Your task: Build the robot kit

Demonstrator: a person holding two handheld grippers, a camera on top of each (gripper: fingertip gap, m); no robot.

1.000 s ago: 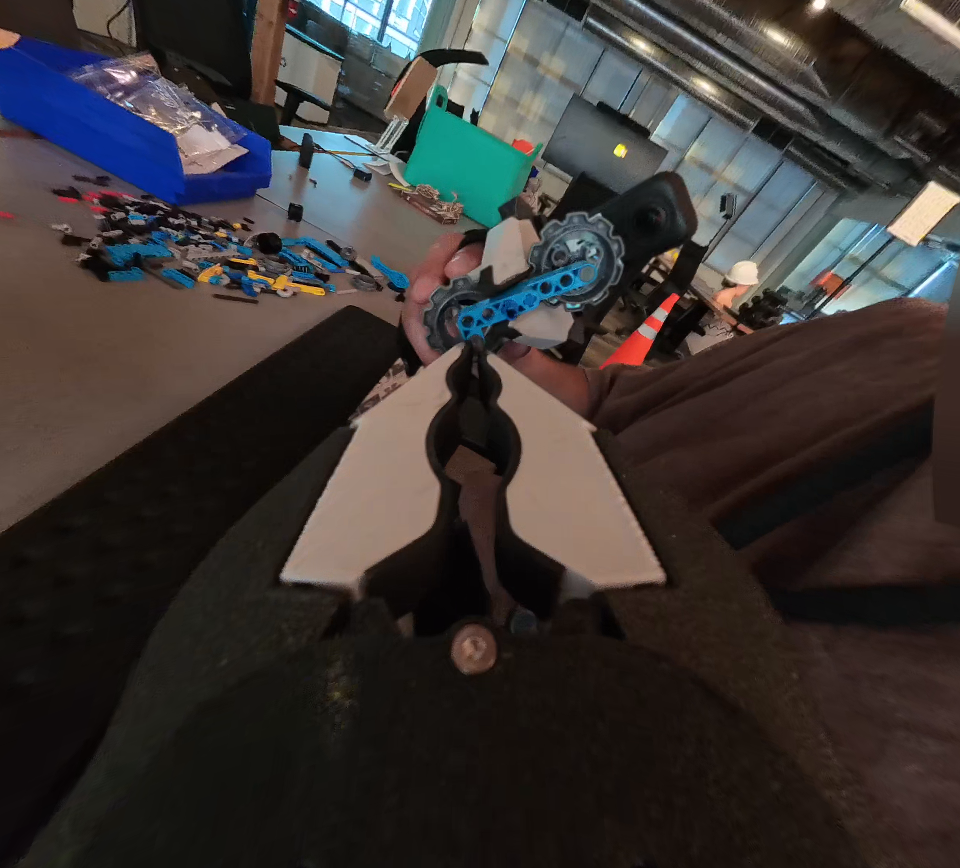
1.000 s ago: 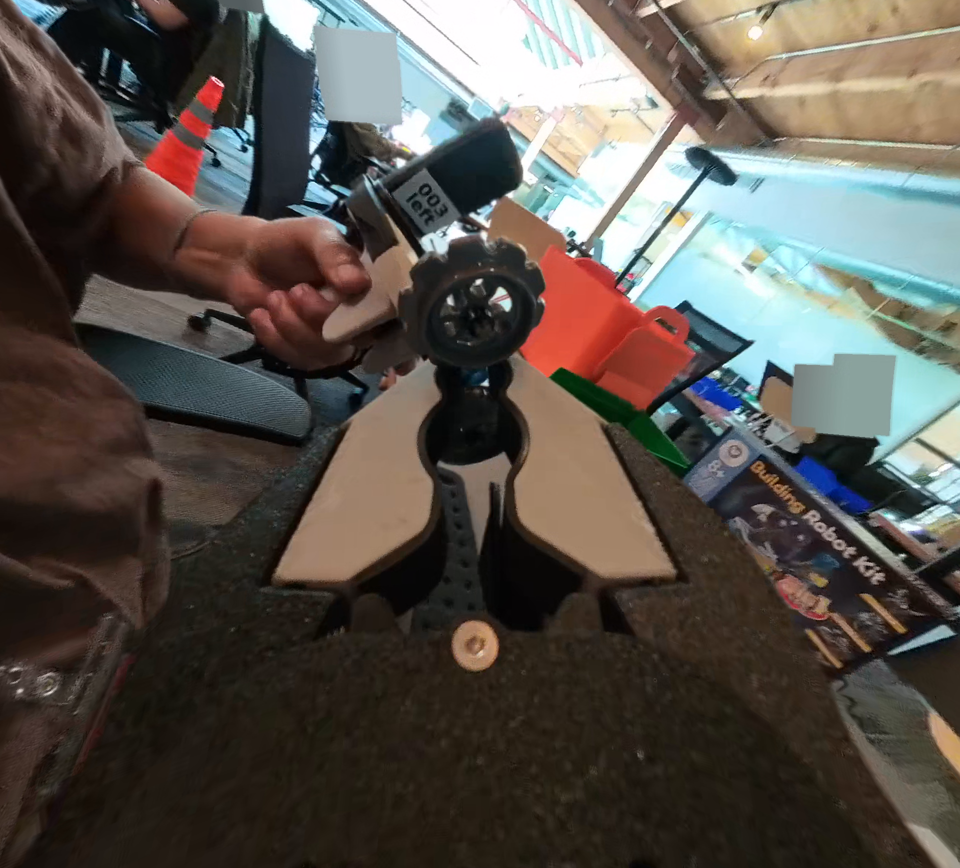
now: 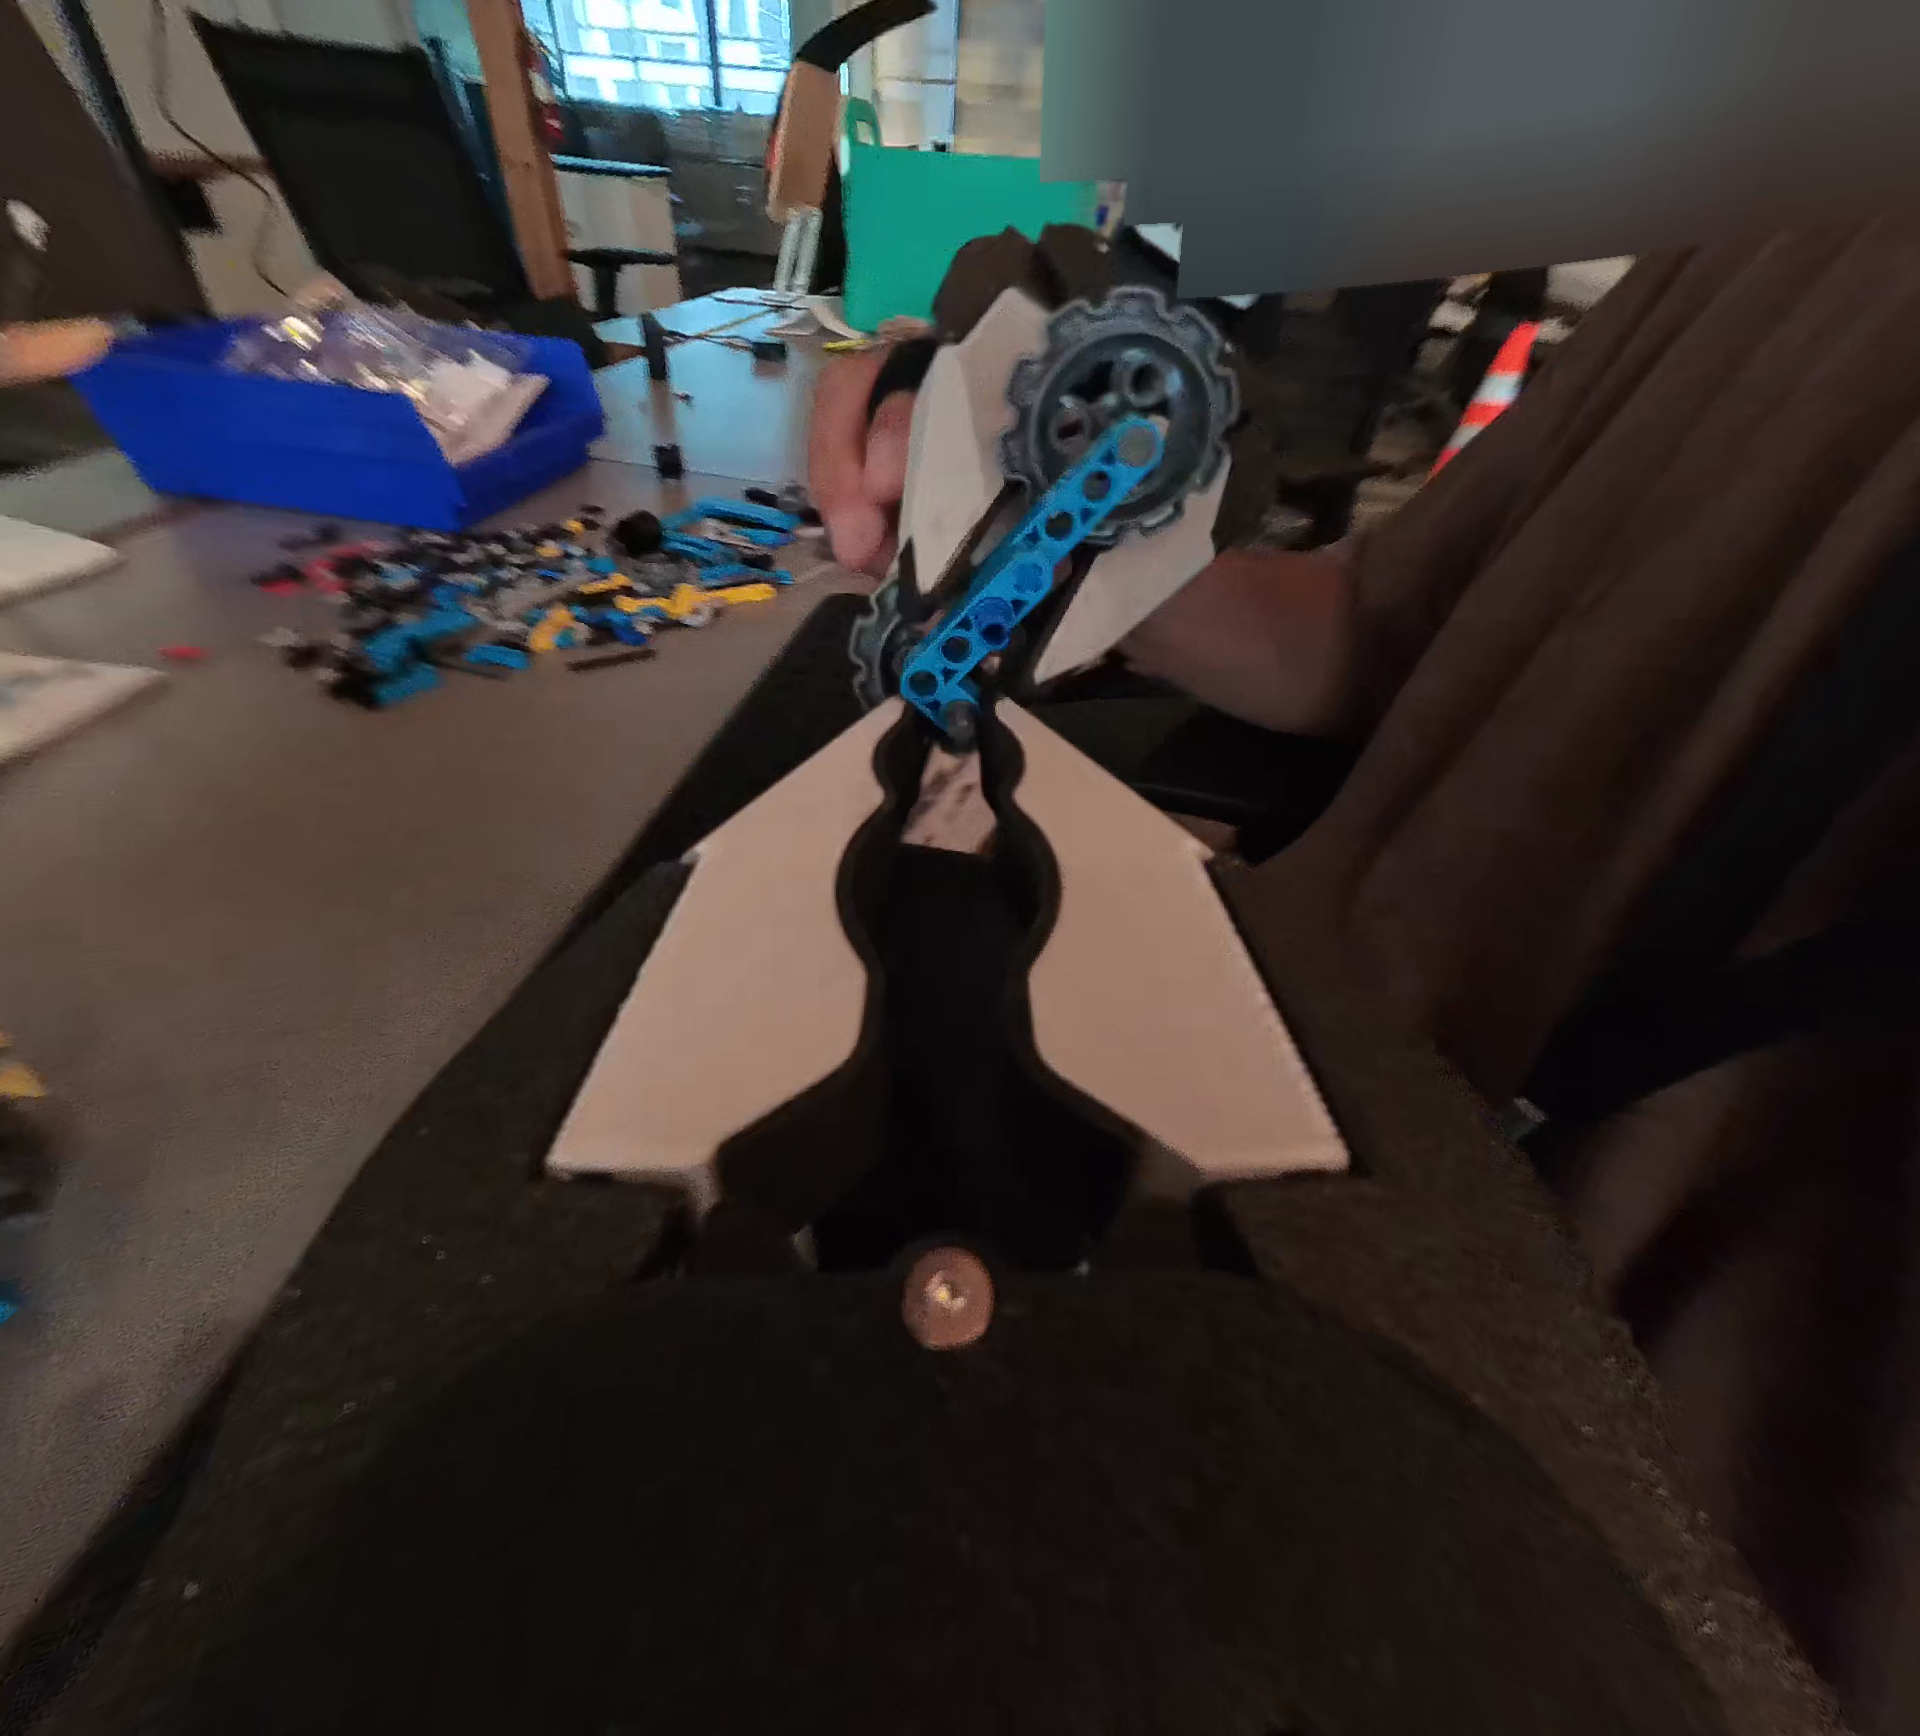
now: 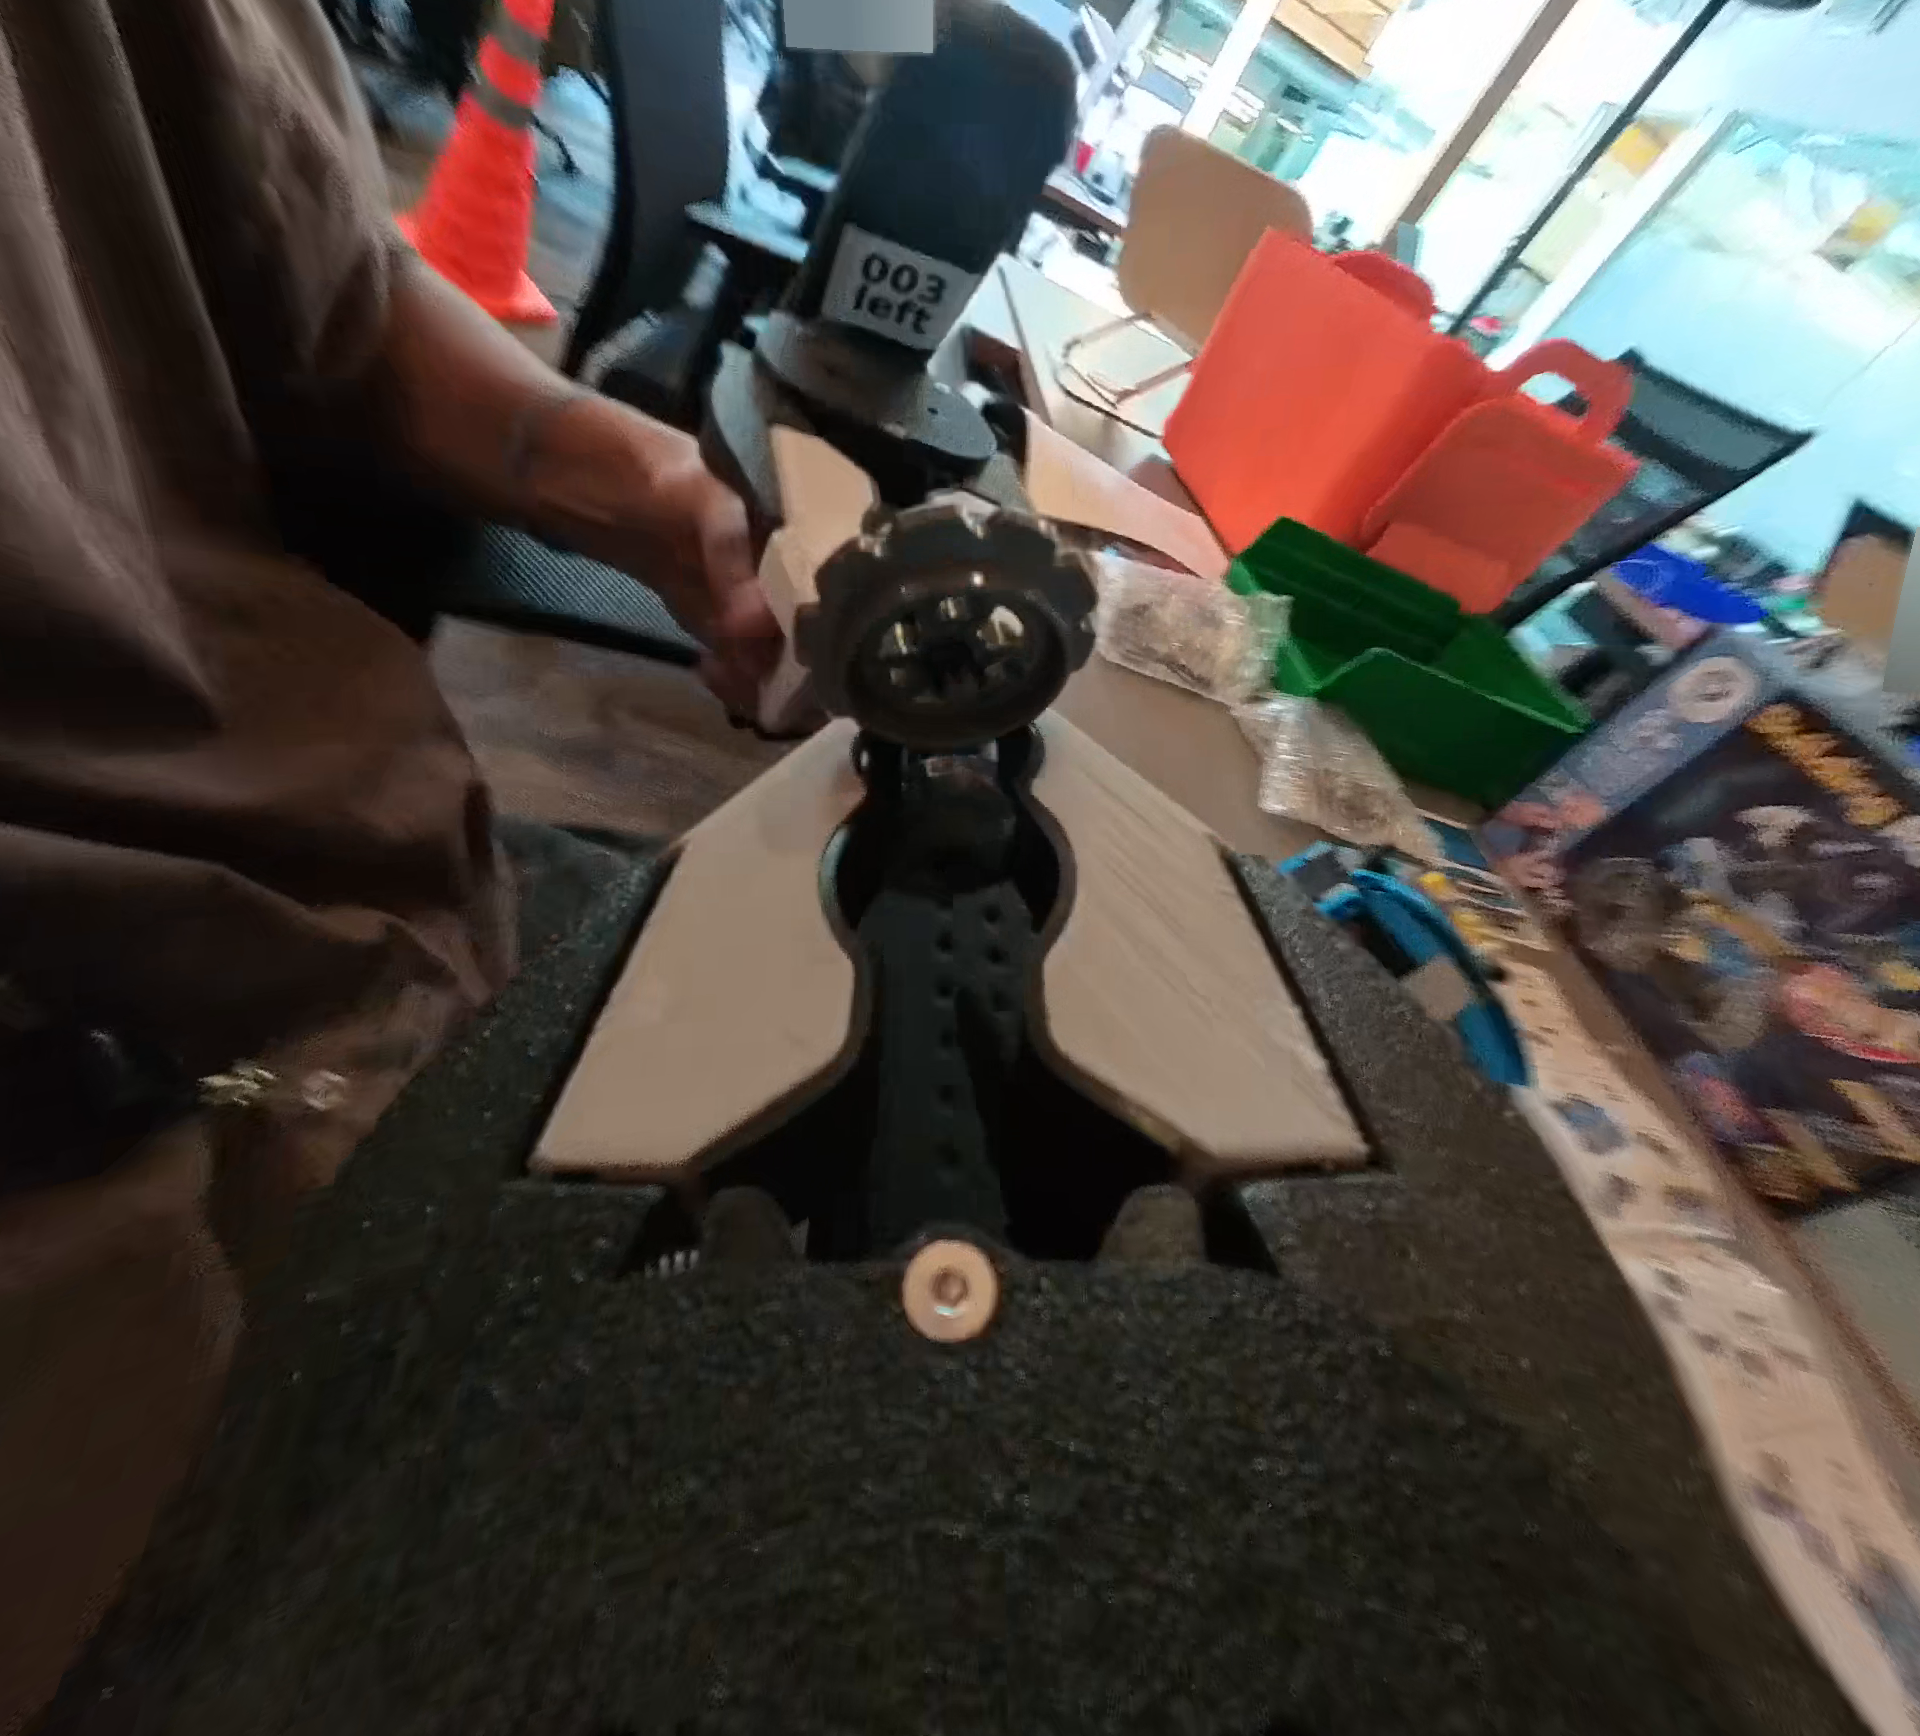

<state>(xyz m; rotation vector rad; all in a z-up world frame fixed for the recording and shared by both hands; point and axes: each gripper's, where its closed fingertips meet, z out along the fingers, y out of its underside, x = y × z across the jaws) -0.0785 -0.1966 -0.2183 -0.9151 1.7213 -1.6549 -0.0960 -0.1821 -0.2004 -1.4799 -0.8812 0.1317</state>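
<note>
**Left wrist view.** My left gripper (image 3: 951, 725) has matte white plate fingers edged in black foam. Their tips are pinched together on the lower end of the blue beam (image 3: 1023, 580), a flat plastic strip pierced by a row of round holes. The beam belongs to the gear assembly (image 3: 1081, 481), which is held in the air above the near edge of the grey table (image 3: 260, 907). A toothed grey wheel (image 3: 1122, 408) sits at its upper end. A second wheel (image 3: 878, 642) is half hidden behind my finger. Beyond lie loose blue, yellow and black parts (image 3: 540, 606) and a blue bin (image 3: 312, 450) holding clear bags.

**Right wrist view.** My right gripper (image 4: 945, 751) is clamped on the same assembly just below the knobbly wheel, and a dark perforated strip (image 4: 935, 1011) runs back between its fingers. A green bin (image 4: 1434, 678), orange bags (image 4: 1351, 419) and a glossy printed box (image 4: 1745, 907) stand to the right.

**Change since one second ago.** The beam has swung from a shallow slant to a steep one, lifting the upper wheel. The left gripper now stands more upright behind the wheel, and more of the tabletop shows.
</note>
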